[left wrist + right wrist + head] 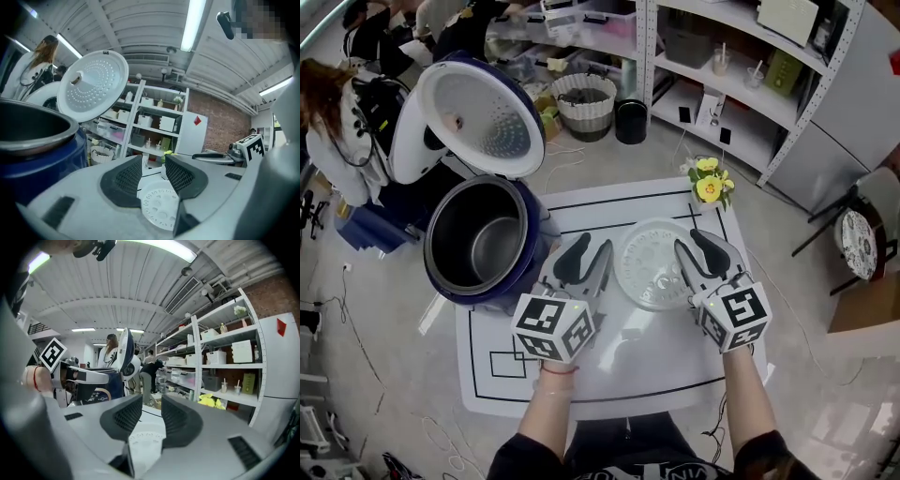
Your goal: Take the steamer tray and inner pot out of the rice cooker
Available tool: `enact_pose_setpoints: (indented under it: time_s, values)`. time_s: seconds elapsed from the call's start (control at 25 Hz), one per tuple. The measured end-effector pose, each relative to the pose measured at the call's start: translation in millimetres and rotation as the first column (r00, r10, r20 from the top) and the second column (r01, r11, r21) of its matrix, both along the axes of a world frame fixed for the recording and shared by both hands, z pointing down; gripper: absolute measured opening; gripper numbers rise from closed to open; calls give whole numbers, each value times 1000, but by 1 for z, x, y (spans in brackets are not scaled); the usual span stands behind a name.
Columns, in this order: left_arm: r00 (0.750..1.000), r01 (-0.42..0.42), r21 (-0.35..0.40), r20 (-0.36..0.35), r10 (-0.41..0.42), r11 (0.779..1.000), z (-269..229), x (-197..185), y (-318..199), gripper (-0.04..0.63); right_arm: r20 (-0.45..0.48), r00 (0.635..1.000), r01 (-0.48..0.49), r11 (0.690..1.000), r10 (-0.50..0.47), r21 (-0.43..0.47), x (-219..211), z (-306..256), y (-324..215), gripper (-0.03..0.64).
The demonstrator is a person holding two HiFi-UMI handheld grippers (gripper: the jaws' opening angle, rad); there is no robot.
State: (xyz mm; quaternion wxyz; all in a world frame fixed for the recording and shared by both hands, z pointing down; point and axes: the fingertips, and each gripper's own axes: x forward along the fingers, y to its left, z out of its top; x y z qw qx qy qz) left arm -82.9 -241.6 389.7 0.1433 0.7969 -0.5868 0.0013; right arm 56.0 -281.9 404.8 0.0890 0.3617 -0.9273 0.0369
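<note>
Both of your grippers hang above the white table, jaws apart and clasping nothing. The left gripper is just beside the rice cooker, and the right gripper is over the steamer tray's right edge. The steamer tray lies flat on the table between them. The inner pot sits in the open rice cooker, with the lid raised. Black-and-white square markers on your gripper cubes are the only clear print; the shelf labels are too small to read.
</note>
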Motion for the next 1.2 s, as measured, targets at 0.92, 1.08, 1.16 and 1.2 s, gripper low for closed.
enact_pose_setpoints:
  time_s: [0.92, 1.08, 1.16, 1.2]
  values:
    - [981, 181, 163, 46, -191, 970, -109, -108, 99, 135, 111, 960, 248, 966, -256, 78, -136, -89, 61, 123]
    - [960, 250, 169, 81, -266, 953, -115, -146, 116, 135, 114, 948, 289, 954, -296, 77, -169, -93, 68, 123]
    - [951, 286, 163, 75, -301, 944, -115, -166, 123, 135, 114, 943, 305, 950, -311, 71, -185, -94, 69, 123]
    - [945, 304, 160, 72, -319, 939, -115, -177, 127, 135, 114, 941, 313, 947, -319, 68, -193, -95, 70, 123]
